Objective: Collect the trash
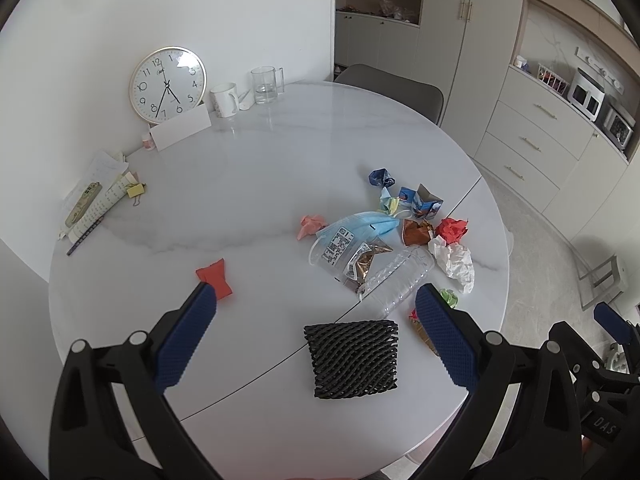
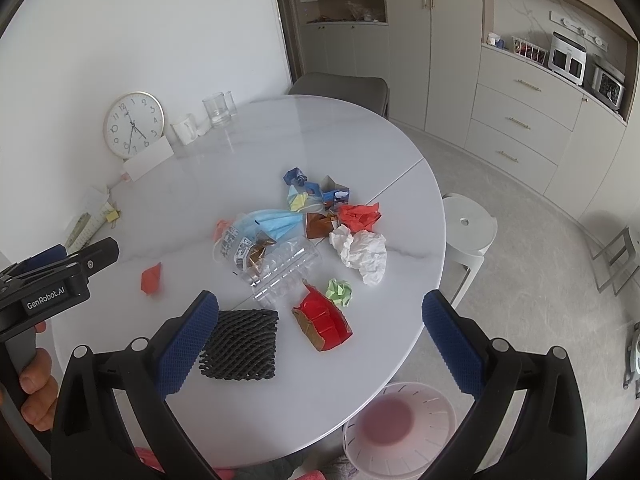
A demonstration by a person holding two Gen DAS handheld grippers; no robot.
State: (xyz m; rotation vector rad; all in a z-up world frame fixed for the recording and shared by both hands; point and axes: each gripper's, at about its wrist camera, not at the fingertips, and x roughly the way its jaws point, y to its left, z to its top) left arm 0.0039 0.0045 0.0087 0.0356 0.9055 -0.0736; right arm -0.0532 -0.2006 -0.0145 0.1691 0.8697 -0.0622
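Trash lies on the round white table [image 1: 248, 184]: a black foam net [image 1: 352, 358] [image 2: 242, 346], a clear plastic bottle [image 1: 396, 278] [image 2: 280, 264], a blue face mask [image 1: 368, 224] [image 2: 276, 222], crumpled white paper [image 1: 456, 260] [image 2: 364, 252], red paper [image 1: 216, 274] [image 2: 151, 278], a red wrapper [image 2: 324, 322] and several coloured scraps. My left gripper [image 1: 316, 300] is open and empty above the foam net. My right gripper [image 2: 320, 308] is open and empty over the table's near edge. A white bin [image 2: 400, 428] with a pink bottom stands on the floor below the table.
A clock [image 1: 168, 84], a white mug [image 1: 225, 99], a glass mug [image 1: 266, 85] and papers [image 1: 96, 196] sit at the table's far left by the wall. A grey chair [image 1: 394, 88] stands behind the table, a white stool [image 2: 468, 224] to its right.
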